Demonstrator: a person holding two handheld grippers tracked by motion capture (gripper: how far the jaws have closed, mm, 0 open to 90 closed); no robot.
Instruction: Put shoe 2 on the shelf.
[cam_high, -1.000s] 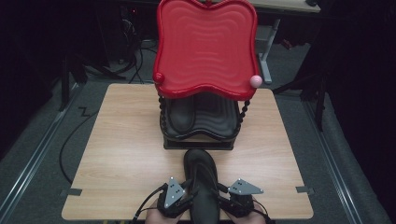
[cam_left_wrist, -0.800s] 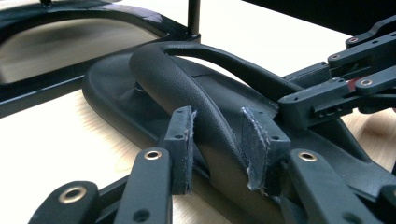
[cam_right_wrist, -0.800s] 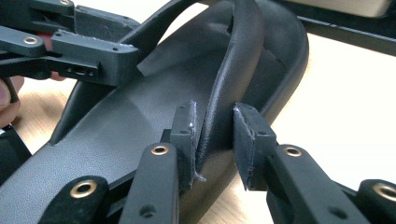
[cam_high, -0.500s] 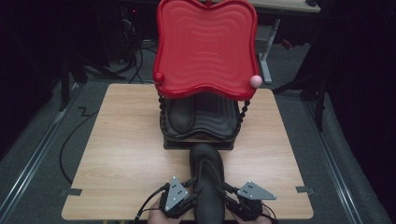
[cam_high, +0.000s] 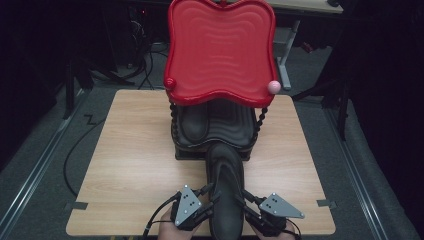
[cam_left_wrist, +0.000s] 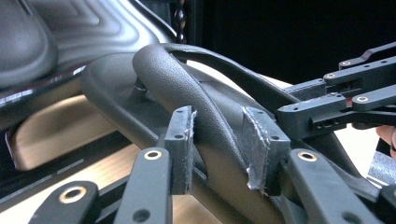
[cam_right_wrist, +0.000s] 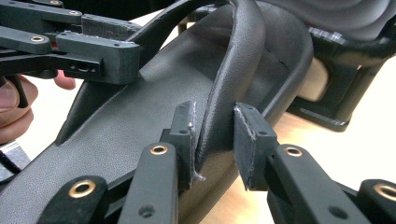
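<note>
A dim room with dark floor and trailing cables is seen around a light wooden worktop (cam_high: 135, 165). At its near edge, the fingers (cam_left_wrist: 181, 140) of the left gripper (cam_high: 202, 212) are set on either side of one strap of a black sandal (cam_high: 226, 190); a sliver of gap is seen at one pad, so the strap is straddled closely, and a firm clamp cannot be confirmed. The fingers (cam_right_wrist: 184, 135) of the right gripper (cam_high: 252, 215) bracket the other strap in the same manner, one pad touching it and the other just off it.

The sandal is held between both grippers, lengthwise, its toe reaching the front lip of the lower black shelf (cam_high: 240, 125) of a two-tier rack. A second black sandal (cam_high: 194, 122) is already lodged on that shelf, to the left, beneath the red upper tray (cam_high: 220, 50).

The task is judged to be well advanced: one sandal is stowed, the other is aligned with the free space beside it. What is left, by this reading, is the sliding of the held sandal fully onto the shelf and the release of both straps.
</note>
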